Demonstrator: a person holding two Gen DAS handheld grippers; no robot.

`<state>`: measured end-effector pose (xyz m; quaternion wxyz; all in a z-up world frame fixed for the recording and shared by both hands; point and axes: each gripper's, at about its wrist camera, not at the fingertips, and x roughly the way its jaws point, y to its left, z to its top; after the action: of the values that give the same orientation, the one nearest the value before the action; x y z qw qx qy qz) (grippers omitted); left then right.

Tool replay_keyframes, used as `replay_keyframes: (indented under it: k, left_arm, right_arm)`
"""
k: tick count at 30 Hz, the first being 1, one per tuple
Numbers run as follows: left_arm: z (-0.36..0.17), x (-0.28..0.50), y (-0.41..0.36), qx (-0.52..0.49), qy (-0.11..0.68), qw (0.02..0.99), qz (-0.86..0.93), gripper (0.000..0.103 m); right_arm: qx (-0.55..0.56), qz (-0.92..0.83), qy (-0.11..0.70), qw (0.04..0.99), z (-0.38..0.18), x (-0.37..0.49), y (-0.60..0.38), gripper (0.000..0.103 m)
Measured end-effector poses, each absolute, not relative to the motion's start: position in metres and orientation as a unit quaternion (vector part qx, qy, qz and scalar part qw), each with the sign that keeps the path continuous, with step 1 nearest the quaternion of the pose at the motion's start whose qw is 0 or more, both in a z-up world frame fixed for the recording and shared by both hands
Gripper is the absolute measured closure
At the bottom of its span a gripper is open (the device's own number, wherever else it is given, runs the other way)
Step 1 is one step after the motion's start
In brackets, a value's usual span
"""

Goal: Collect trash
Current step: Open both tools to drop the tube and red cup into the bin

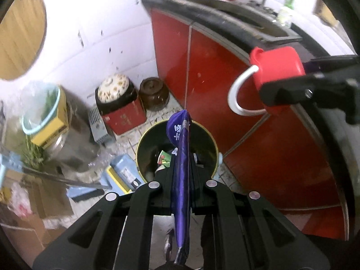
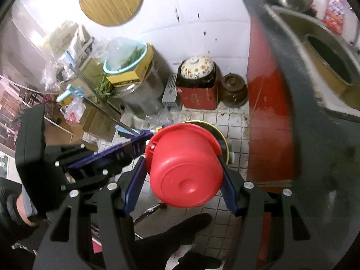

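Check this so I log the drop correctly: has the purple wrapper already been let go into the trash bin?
No, the left gripper is clamped on the purple wrapper, held above the bin.

The black left claw (image 1: 181,175) fills the lower centre of the left wrist view, pointing steeply down with its jaws pinched tight on a flat purple foil wrapper (image 1: 180,157). The black right claw (image 2: 183,173), lower centre of its own view, clamps a red plastic pot (image 2: 184,168) between blue pads (image 2: 133,189).
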<state>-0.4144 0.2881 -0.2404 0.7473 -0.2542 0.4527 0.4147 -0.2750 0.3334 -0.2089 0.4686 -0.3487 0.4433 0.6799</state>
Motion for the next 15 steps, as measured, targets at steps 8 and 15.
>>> replay_keyframes:
  k: [8,15]
  left_arm:
    - [-0.310,-0.422,0.320,-0.300,0.447,0.736,0.410,0.094]
    - [-0.338,-0.427,0.336,-0.320,0.427,0.740,0.409,0.026]
  right_arm:
    - [-0.380,0.653,0.479,0.447,-0.290,-0.289,0.389,0.043]
    - [-0.376,0.642,0.506,0.436,-0.325,-0.293,0.420,0.020]
